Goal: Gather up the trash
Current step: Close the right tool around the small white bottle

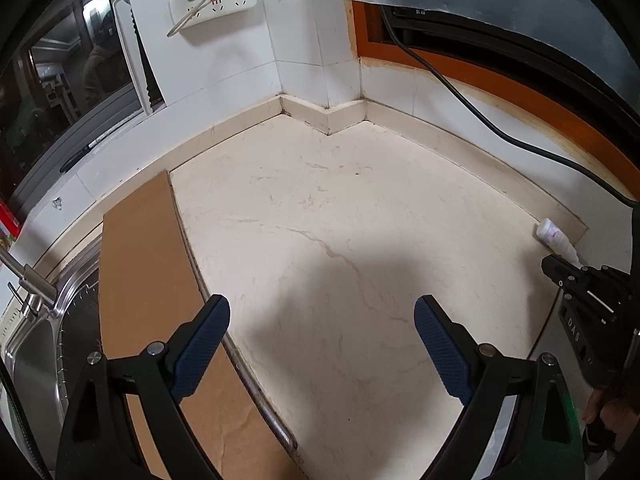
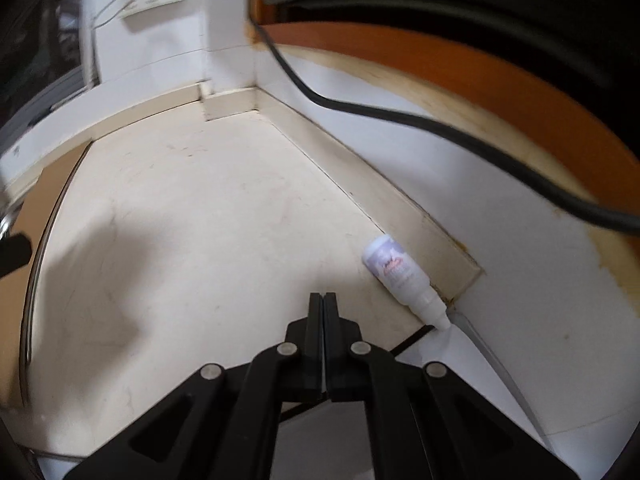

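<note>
— What lay on your far left?

— The steel sink (image 1: 36, 344) with its tap (image 1: 30, 280), at the left edge of my left camera's view. A flat sheet of brown cardboard (image 1: 144, 280) lay over the sink's right side and ran back toward the wall. Above it on the white tiles hung a white power strip (image 1: 214, 2) with a cord plugged in.

— And your left tongs?

— My left gripper (image 1: 322, 320) was spread wide with nothing between its fingers. Its blue pads (image 1: 204, 344) hovered over the cream marble counter (image 1: 340, 220), the left one above the cardboard's edge.

— What was on the counter itself?

— Bare stone in the middle, with a shadow across it. A thick black cable (image 1: 480, 108) came down from the orange window frame (image 1: 500, 76) along the right-hand wall.

— Where was the trash?

— A small white bottle (image 2: 404, 280) lay on its side at the counter's right end, pressed against the end of the low cream backsplash (image 2: 360, 168), its nozzle pointing toward me and to the right. The label print was too blurred to read.

— And your right tongs?

— My right gripper (image 2: 324, 296) had its fingers pressed flat together, holding nothing. Its tip sat just left of the bottle, near but not touching. From the left camera, that gripper showed at the right edge, with the bottle just beyond its tip.
</note>
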`<control>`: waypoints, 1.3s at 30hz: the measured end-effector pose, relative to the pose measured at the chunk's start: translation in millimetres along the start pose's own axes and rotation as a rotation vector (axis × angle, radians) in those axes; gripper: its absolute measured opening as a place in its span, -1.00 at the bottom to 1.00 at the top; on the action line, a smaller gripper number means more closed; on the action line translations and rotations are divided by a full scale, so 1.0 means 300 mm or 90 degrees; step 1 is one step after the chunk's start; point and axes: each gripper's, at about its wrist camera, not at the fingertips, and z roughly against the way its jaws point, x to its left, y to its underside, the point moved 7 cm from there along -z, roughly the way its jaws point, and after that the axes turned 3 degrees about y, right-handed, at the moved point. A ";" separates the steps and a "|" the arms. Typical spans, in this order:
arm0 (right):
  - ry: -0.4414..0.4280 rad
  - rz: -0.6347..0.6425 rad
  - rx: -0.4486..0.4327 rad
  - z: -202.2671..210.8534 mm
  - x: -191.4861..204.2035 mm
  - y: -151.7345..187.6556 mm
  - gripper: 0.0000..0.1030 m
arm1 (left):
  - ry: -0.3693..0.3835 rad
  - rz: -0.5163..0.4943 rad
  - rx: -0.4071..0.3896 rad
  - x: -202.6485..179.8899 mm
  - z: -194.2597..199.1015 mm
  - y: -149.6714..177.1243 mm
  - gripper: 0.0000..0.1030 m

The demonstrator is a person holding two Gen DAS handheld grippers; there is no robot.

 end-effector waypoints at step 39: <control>0.051 0.010 0.031 -0.118 -0.151 -0.079 -0.24 | 0.009 -0.008 0.014 -0.017 -0.059 0.003 0.79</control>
